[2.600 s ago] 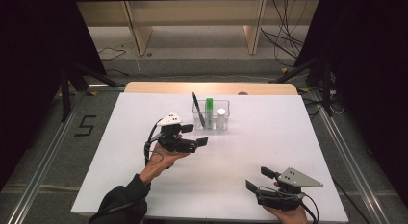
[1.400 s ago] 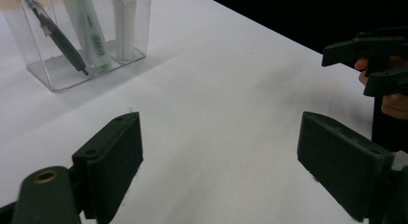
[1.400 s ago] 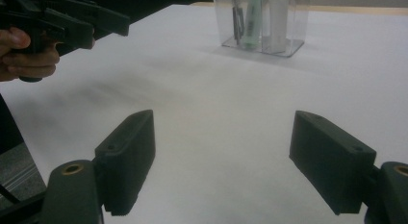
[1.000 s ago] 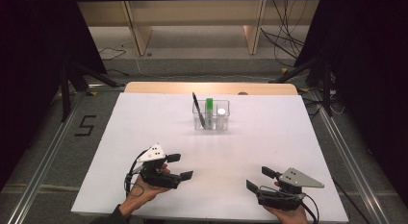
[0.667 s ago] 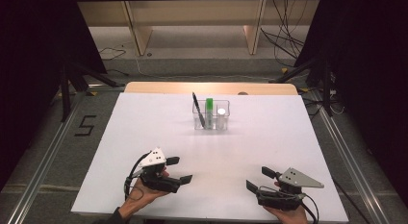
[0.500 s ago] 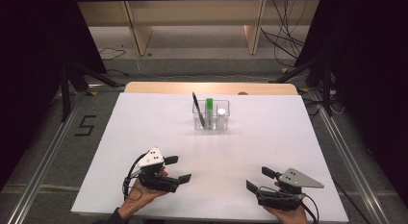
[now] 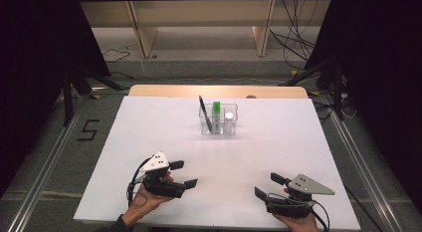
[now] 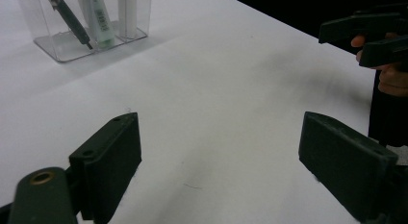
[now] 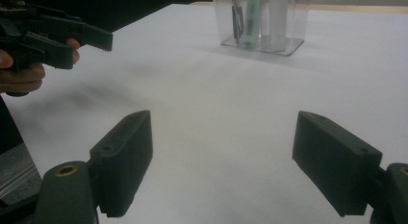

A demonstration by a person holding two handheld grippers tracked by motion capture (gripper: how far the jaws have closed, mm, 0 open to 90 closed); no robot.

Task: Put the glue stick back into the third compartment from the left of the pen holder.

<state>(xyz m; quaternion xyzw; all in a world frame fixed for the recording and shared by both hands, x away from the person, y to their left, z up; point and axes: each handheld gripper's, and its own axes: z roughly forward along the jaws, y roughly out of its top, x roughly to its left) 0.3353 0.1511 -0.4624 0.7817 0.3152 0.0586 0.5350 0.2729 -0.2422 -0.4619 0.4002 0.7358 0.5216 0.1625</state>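
well apart from each other, the two grippers hang low over the near edge of the white table [image 7: 318, 142], each held in a person's hand. left gripper [image 7: 180, 174] sits at the near left, its jaws spread wide with nothing between them; in the left gripper view the bare table top shows through the gap. right gripper [image 7: 266, 186] sits at the near right, its grey three-cornered plate on top, jaws likewise spread and empty; in the right gripper view the gap again frames bare white table.

nearest thing to both is the clear plastic organizer [image 7: 219, 123], standing upright toward the far middle of the table, well away from either gripper. inside it a black pen [image 7: 205, 113] leans in the left compartment, a green tube [image 7: 217, 114] stands upright in the middle, and a white tube [image 7: 229, 120] stands at the right. in the left gripper view the organizer [image 8: 86, 27] lies at the top left; in the right gripper view it [image 9: 262, 22] lies at the top, right of centre.
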